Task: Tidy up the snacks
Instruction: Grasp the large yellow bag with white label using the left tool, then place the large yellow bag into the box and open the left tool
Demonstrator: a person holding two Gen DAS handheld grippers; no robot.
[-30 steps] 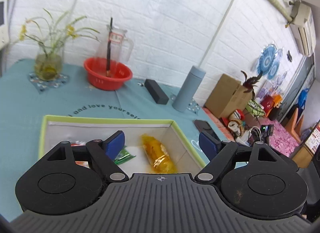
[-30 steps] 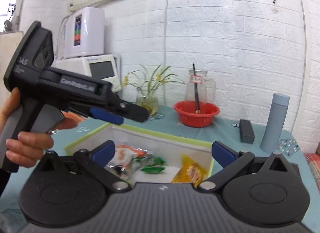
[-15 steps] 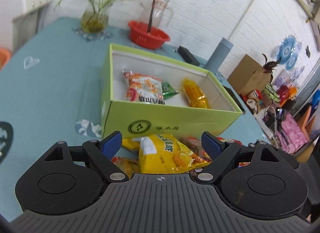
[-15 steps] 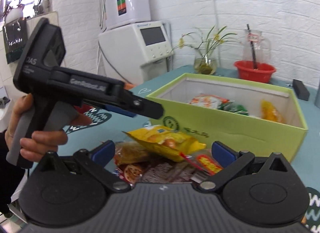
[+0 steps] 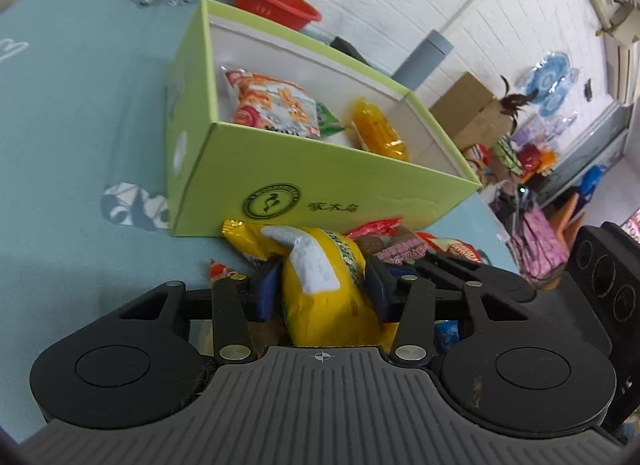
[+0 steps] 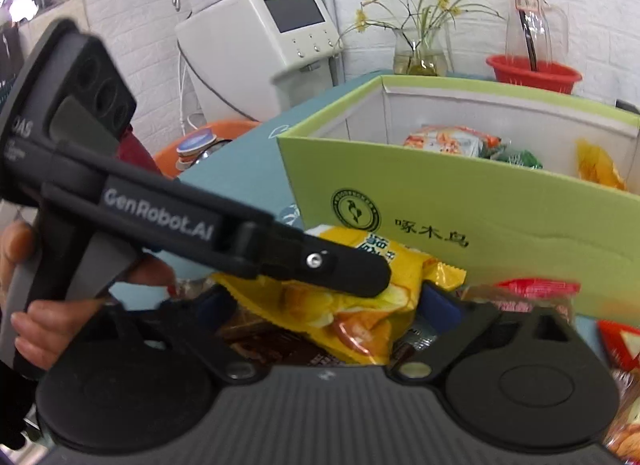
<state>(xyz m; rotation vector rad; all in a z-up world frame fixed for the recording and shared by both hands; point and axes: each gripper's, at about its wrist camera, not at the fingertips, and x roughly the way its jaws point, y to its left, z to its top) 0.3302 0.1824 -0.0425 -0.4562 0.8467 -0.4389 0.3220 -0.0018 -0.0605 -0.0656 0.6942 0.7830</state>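
Your left gripper [image 5: 322, 289] pinches a yellow bag [image 5: 320, 285] at lower centre; right gripper [image 6: 328, 305] spread; three snacks [image 5: 276, 105] boxed, several remain outside

Two low, close wrist views toward the green box [image 5: 320, 193], sharing its front wall and snack pile [image 6: 360, 297].

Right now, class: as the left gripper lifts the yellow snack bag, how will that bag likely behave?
The yellow snack bag looks puffy and crinkled, so it is probably light and soft. It bulges between the left gripper pads, so it may sag. Its glossy film may slip.
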